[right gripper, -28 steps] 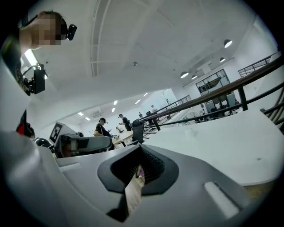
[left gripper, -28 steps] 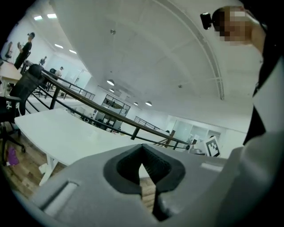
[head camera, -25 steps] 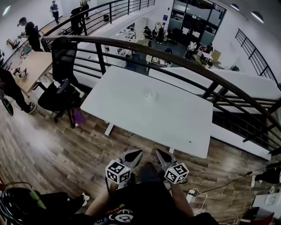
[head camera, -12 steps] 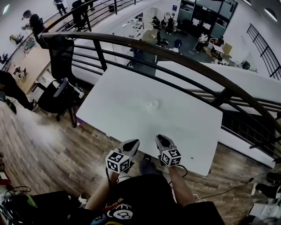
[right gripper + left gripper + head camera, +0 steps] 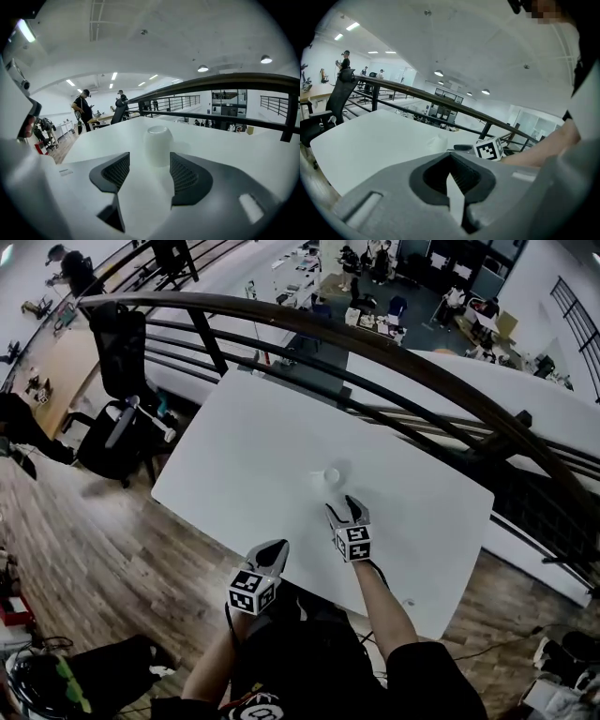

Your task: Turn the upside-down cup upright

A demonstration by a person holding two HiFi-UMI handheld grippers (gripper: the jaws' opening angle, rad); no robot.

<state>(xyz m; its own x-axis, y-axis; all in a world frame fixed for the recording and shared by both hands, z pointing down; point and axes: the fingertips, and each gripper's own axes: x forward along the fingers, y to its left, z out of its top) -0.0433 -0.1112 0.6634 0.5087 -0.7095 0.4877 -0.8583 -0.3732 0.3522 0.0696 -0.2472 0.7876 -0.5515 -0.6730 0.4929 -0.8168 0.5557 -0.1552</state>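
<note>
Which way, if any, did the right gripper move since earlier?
Yes: right gripper went forward past the table's near edge, now short of the cup, jaws opening.

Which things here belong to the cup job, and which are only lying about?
Job: upside-down cup; right tool, jaws opening, nothing between them yet; table.
Not needed: left tool, shut; office chair; railing.

Head view: the cup (image 5: pixel 331 476) is too small to show which end is up. Left gripper view: the cup is a pale blur, its lower part probably hidden behind the left gripper (image 5: pixel 450 159). The right forearm (image 5: pixel 382 601) covers part of the near edge of the desk (image 5: pixel 234 456).
</note>
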